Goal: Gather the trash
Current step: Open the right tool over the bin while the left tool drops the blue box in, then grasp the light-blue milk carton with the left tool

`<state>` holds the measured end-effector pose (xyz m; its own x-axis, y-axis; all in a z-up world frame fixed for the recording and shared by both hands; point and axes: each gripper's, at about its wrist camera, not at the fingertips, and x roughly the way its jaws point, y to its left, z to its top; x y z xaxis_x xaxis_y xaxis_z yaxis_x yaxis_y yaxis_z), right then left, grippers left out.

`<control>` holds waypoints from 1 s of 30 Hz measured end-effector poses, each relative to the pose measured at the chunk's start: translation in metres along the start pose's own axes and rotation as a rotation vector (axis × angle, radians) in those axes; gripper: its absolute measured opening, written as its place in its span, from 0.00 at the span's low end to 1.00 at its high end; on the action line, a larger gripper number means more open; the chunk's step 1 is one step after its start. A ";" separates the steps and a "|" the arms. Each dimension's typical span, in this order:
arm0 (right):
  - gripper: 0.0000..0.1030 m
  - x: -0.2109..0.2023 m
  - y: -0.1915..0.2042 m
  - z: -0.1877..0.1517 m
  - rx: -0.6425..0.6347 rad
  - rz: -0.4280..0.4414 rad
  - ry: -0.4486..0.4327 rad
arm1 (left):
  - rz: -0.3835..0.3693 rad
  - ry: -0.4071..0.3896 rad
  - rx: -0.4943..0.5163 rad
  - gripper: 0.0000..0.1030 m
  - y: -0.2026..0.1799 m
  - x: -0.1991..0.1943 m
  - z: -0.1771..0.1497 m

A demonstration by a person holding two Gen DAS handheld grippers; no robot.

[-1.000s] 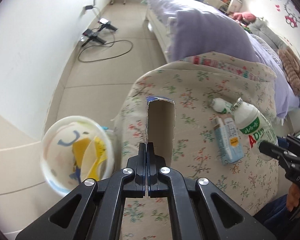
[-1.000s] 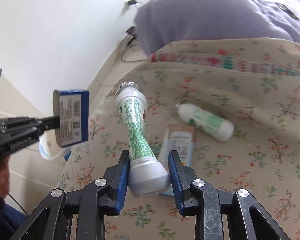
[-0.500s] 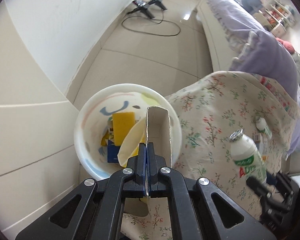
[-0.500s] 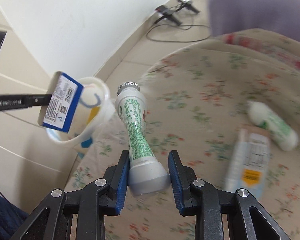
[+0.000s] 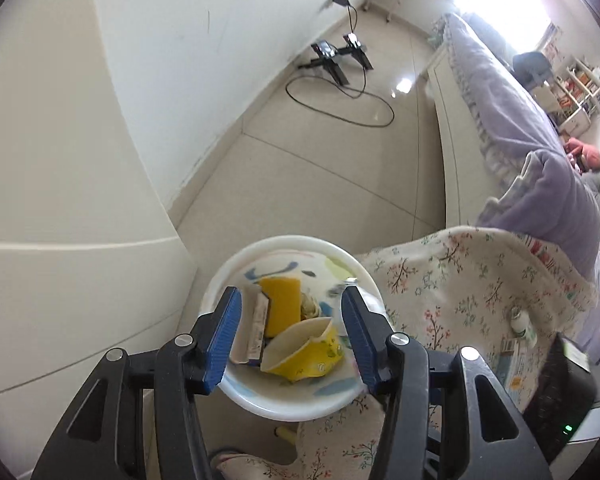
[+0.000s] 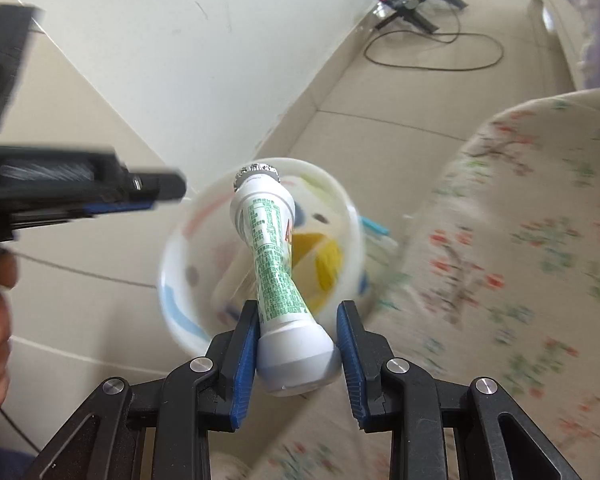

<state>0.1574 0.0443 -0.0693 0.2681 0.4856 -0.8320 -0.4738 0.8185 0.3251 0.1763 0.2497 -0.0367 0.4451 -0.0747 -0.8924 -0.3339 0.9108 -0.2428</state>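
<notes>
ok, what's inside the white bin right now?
In the white bin: a yellow cup, a yellow sponge, a small carton on edge. Anything beneath them is covered.

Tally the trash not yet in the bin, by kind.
Bottles: 2, the held bottle in the right gripper and the small bottle on the floral cover.
Cartons: 1, the drink carton beside it.
Total: 3.

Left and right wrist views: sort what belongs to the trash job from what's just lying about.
Job: white bin; carton and yellow cup inside it; bottle in right gripper; left gripper, jaws just opened.

Lying about: black stands; cable; purple bedding.
</notes>
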 end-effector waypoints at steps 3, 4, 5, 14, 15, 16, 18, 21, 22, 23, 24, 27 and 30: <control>0.36 0.018 0.009 0.008 0.031 0.050 0.004 | -0.021 -0.001 -0.011 0.53 0.003 -0.004 0.002; 0.36 0.024 0.011 0.010 0.042 0.076 0.013 | -0.024 0.004 -0.012 0.53 0.003 -0.004 0.002; 0.41 0.032 0.014 0.012 0.048 0.093 0.034 | -0.025 0.008 -0.012 0.53 0.002 -0.004 0.003; 0.56 0.014 0.003 -0.003 0.005 0.029 0.075 | -0.101 0.042 0.017 0.53 -0.023 -0.002 -0.005; 0.56 0.006 -0.001 -0.006 -0.007 0.014 0.071 | -0.102 0.047 0.034 0.53 -0.032 -0.002 -0.007; 0.56 -0.004 -0.006 -0.008 -0.015 -0.002 0.062 | -0.101 0.049 0.048 0.53 -0.039 -0.002 -0.009; 0.58 -0.023 -0.016 -0.011 -0.025 -0.029 0.048 | -0.104 0.053 0.071 0.53 -0.053 -0.002 -0.012; 0.63 -0.056 -0.036 -0.017 -0.030 -0.072 0.028 | -0.125 0.074 0.108 0.54 -0.079 0.000 -0.020; 0.64 -0.066 -0.042 -0.018 -0.030 -0.085 0.026 | -0.131 0.083 0.126 0.54 -0.091 0.000 -0.025; 0.65 -0.076 -0.048 -0.020 -0.031 -0.091 0.030 | -0.135 0.088 0.141 0.54 -0.099 0.000 -0.028; 0.65 -0.087 -0.055 -0.021 -0.036 -0.089 0.042 | -0.139 0.094 0.165 0.54 -0.111 0.000 -0.033; 0.66 -0.119 -0.078 -0.025 -0.075 -0.137 0.057 | -0.140 0.102 0.240 0.60 -0.148 0.002 -0.049; 0.76 -0.155 -0.116 -0.032 -0.081 -0.244 -0.002 | -0.142 0.129 0.308 0.61 -0.185 0.010 -0.068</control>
<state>0.1439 -0.1357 0.0081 0.3840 0.2778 -0.8805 -0.4605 0.8842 0.0782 0.1861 0.0532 -0.0260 0.3539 -0.2416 -0.9035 -0.0016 0.9659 -0.2590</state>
